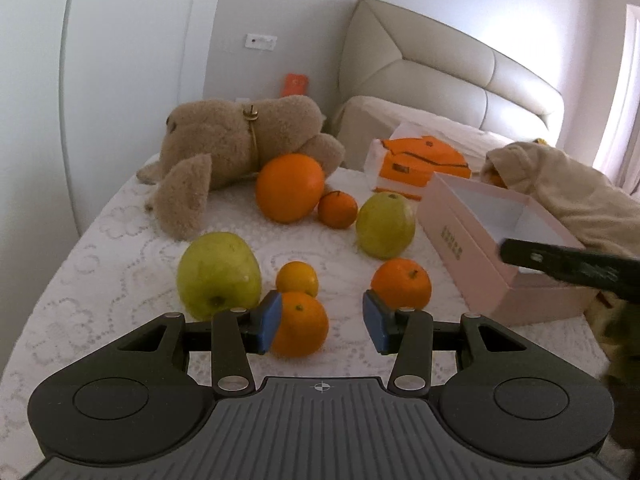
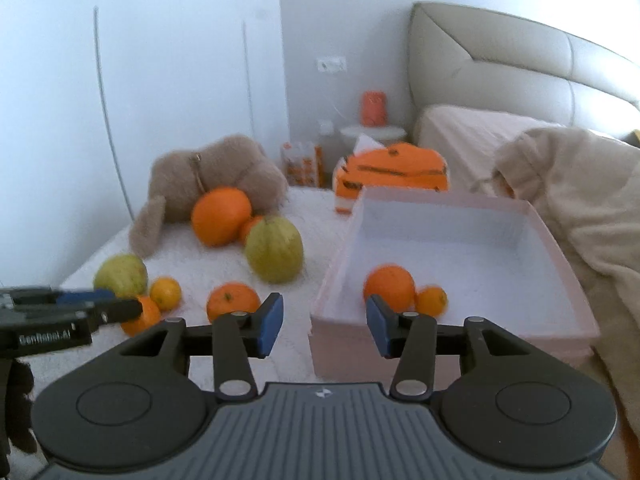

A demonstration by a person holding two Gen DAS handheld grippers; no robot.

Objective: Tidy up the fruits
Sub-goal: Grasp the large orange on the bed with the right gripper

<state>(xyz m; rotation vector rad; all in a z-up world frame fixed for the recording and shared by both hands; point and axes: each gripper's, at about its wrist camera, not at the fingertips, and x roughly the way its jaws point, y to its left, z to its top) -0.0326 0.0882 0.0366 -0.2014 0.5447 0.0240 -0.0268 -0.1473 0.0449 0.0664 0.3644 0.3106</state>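
You have a pink box (image 2: 544,240) lying open, with a larger orange (image 2: 389,287) and a small one (image 2: 431,301) touching inside near its front wall. Outside on the white cover sit two green fruits (image 1: 218,276) (image 1: 385,225), a big orange (image 1: 289,188), and four smaller oranges (image 1: 300,324) scattered nearby.

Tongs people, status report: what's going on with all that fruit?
Both tongs open, empty. Left tongs closing in on orange. Two oranges already in pink box. Nothing blocking.
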